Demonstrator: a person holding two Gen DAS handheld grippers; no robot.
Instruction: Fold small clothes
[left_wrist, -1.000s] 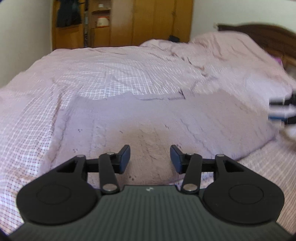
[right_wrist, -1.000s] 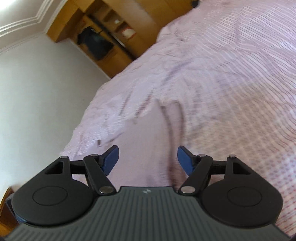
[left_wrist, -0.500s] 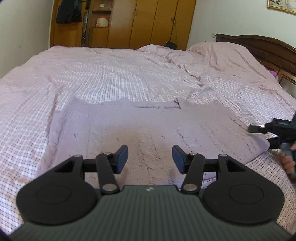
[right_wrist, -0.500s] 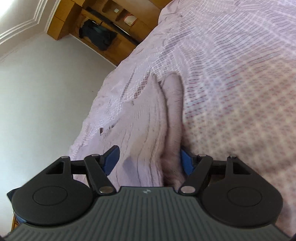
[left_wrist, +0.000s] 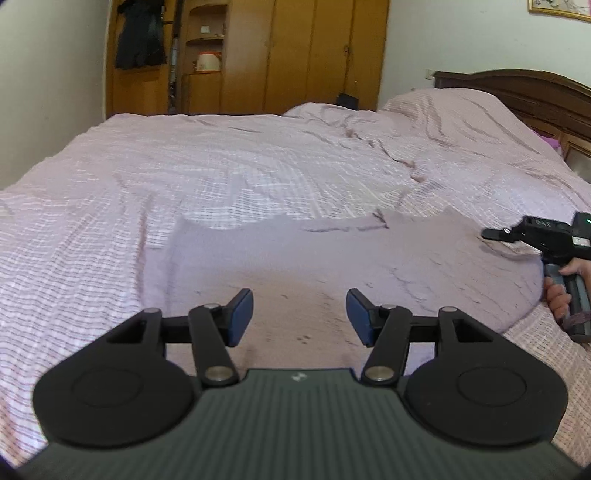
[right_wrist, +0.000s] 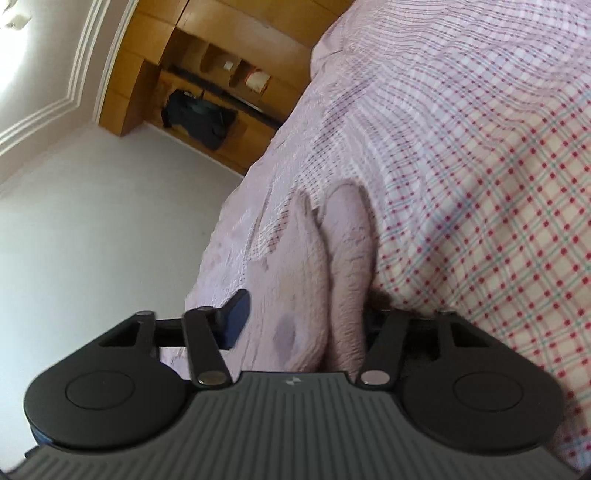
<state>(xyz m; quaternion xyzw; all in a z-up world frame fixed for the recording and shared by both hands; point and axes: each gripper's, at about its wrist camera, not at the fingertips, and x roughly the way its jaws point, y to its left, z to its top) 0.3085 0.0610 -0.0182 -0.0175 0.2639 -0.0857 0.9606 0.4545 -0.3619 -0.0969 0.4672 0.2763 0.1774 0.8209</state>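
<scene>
A pale lilac garment (left_wrist: 332, 258) lies spread flat on the pink checked bed sheet (left_wrist: 258, 173). My left gripper (left_wrist: 299, 314) hovers over its near edge, its jaws opening slightly with nothing between them. At the garment's right corner sits my right gripper (left_wrist: 493, 233), held by a hand (left_wrist: 557, 295). In the right wrist view a folded edge of the garment (right_wrist: 306, 266) runs between the jaws of the right gripper (right_wrist: 303, 314), which are closing. One blue pad stands clear of the cloth and the other finger is hidden behind the fold.
A wooden wardrobe (left_wrist: 314, 55) with shelves and a dark hanging garment stands beyond the bed. A dark headboard (left_wrist: 517, 85) and a covered pillow lie at the back right. The checked sheet (right_wrist: 480, 184) stretches wide around the garment.
The right gripper came down onto the garment's right edge, rolled, and narrowed its jaws around the cloth. It also entered the left wrist view. The left gripper shifted slightly.
</scene>
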